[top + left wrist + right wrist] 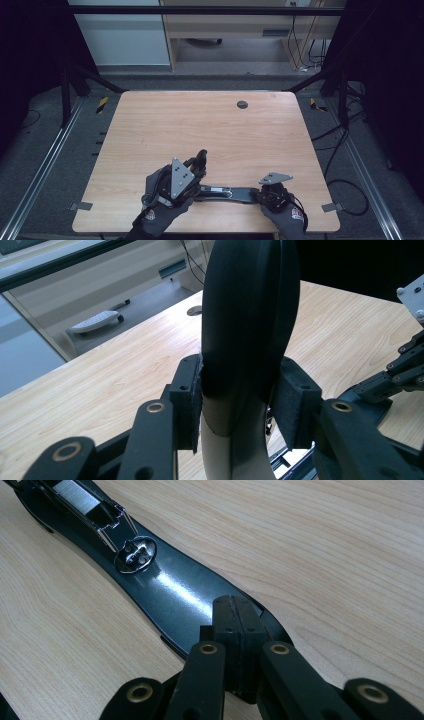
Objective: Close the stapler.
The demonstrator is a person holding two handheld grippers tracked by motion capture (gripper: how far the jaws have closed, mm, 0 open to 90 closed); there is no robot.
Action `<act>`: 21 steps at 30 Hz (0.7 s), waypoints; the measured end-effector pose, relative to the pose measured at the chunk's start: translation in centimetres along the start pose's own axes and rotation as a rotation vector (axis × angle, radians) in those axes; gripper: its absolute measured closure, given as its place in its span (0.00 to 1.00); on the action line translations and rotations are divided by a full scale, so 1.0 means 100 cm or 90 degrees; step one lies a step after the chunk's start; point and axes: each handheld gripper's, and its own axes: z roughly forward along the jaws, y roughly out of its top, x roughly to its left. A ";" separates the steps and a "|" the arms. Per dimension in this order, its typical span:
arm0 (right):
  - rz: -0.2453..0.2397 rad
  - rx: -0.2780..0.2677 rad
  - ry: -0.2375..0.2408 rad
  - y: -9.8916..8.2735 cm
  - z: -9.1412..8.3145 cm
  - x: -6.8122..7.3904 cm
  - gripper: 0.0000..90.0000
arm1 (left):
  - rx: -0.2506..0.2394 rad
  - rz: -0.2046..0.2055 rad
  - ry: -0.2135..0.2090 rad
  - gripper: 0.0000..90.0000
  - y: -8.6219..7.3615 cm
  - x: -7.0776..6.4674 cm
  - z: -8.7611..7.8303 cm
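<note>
A black stapler (227, 192) lies opened near the table's front edge, its base (170, 590) flat on the wood. The staple channel (75, 492) shows a row of silver staples. Its top arm (245, 315) stands raised, black outside and pale inside. My left gripper (240, 405) is shut on that arm, one pad on each side, and the arm (201, 157) rises above my left gripper (197, 170). My right gripper (235, 625) is shut, pads touching each other, with its tips resting on the rear end of the base. My right gripper (261, 195) sits at the stapler's right end.
The light wooden table (200, 125) has a round cable hole (242, 104) at the back right. Gloved hands hold both grippers at the front edge. Cables (345, 145) trail on the floor to the right, and a desk stands beyond the table.
</note>
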 end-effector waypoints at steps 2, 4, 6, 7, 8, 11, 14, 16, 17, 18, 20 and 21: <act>-0.001 0.000 0.000 0.000 0.000 0.000 1.00 | 0.001 0.001 0.001 0.65 0.000 0.000 0.000; -0.001 0.000 0.000 0.000 0.000 0.000 1.00 | 0.001 0.002 0.001 0.65 0.000 -0.001 0.000; 0.000 0.000 0.000 0.000 0.000 0.000 1.00 | 0.001 0.007 0.004 0.65 0.001 -0.002 0.001; 0.000 0.000 0.000 0.000 0.000 0.000 1.00 | 0.001 0.007 0.004 0.65 0.001 -0.002 0.001; 0.000 0.000 0.000 0.000 0.000 0.000 1.00 | 0.002 0.008 0.005 0.65 0.001 -0.003 0.001; 0.001 -0.001 0.001 0.000 0.000 0.000 1.00 | 0.003 0.017 0.007 0.65 0.002 -0.005 0.002; 0.001 -0.001 0.001 0.000 0.000 0.000 1.00 | 0.005 0.020 0.008 0.65 0.003 -0.006 0.003; 0.000 0.000 0.000 0.000 0.000 0.000 1.00 | 0.005 0.020 0.009 0.65 0.003 -0.007 0.003; 0.000 0.000 0.000 0.000 0.000 0.000 1.00 | 0.005 0.021 0.009 0.65 0.003 -0.007 0.003; 0.000 0.000 0.000 0.000 0.000 0.000 1.00 | 0.006 0.021 0.009 0.65 0.003 -0.007 0.004; 0.000 0.000 0.001 0.000 0.000 0.000 1.00 | 0.007 0.025 0.010 0.65 0.003 -0.008 0.004; 0.000 0.000 0.001 0.000 0.000 0.000 1.00 | 0.006 0.025 0.010 0.65 0.004 -0.009 0.005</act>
